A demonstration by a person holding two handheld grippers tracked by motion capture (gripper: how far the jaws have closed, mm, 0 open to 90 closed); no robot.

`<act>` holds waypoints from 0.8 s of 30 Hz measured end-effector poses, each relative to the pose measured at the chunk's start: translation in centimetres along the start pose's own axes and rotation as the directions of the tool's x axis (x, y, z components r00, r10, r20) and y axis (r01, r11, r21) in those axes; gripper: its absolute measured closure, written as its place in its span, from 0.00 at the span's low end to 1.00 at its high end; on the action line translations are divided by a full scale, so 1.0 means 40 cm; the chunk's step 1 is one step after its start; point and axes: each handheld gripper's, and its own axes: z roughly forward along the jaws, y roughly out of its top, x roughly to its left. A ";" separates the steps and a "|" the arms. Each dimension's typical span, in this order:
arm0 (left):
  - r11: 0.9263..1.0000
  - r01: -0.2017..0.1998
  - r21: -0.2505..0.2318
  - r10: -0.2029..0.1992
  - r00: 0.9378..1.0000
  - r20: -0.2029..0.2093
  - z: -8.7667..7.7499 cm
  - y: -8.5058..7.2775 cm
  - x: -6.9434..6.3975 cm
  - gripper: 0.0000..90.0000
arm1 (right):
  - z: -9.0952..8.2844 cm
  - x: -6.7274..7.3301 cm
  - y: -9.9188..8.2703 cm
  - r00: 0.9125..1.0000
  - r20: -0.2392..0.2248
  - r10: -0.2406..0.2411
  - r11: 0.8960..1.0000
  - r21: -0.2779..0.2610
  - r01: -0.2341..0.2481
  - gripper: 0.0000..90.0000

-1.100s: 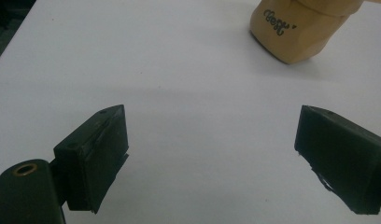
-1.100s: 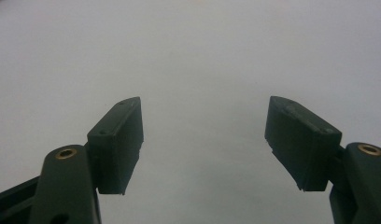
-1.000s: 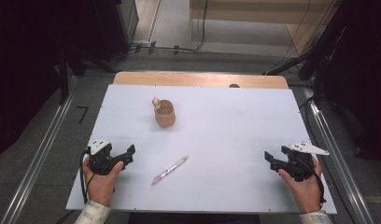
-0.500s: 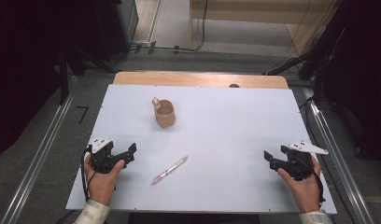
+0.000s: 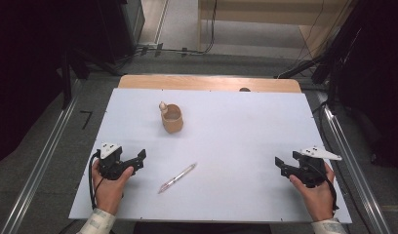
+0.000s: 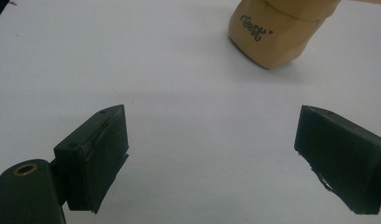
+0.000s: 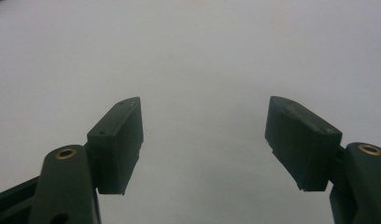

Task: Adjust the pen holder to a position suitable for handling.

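A tan cup [image 5: 172, 119] stands upright on the white table [image 5: 236, 126], left of centre toward the far side; the left gripper view shows its lower part with dark lettering [image 6: 272, 32]. A pen [image 5: 176, 178] lies slanted near the front, between my two hands. My left gripper [image 5: 136, 160] rests at the front left, open, nothing between its jaws, pointing toward the cup [image 6: 212, 154]. My right gripper [image 5: 283, 165] sits at the front right, open over bare white surface [image 7: 205, 140].
The table's wooden far edge [image 5: 209, 83] shows behind the white top. Grey floor with metal rails [image 5: 36, 161] runs along both sides. Dark equipment and cables [image 5: 114, 34] stand beyond the far end.
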 end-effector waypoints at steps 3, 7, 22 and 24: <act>1.000 0.005 -0.010 -0.005 1.000 0.013 0.008 0.010 -0.004 0.12 | -0.001 -0.001 -0.002 1.000 0.002 0.003 1.000 0.004 -0.003 0.30; 1.000 0.007 -0.023 -0.007 1.000 0.027 0.024 0.024 -0.007 0.13 | -0.002 -0.003 -0.004 1.000 0.004 0.007 1.000 0.005 -0.007 0.30; 1.000 0.014 -0.027 -0.012 0.998 0.060 0.100 0.087 -0.035 0.17 | -0.004 -0.007 -0.011 1.000 0.001 0.013 1.000 0.010 -0.013 0.30; 1.000 0.014 -0.025 -0.013 0.999 0.053 0.109 0.090 -0.034 0.17 | -0.003 -0.007 -0.011 1.000 0.000 0.012 1.000 0.014 -0.012 0.30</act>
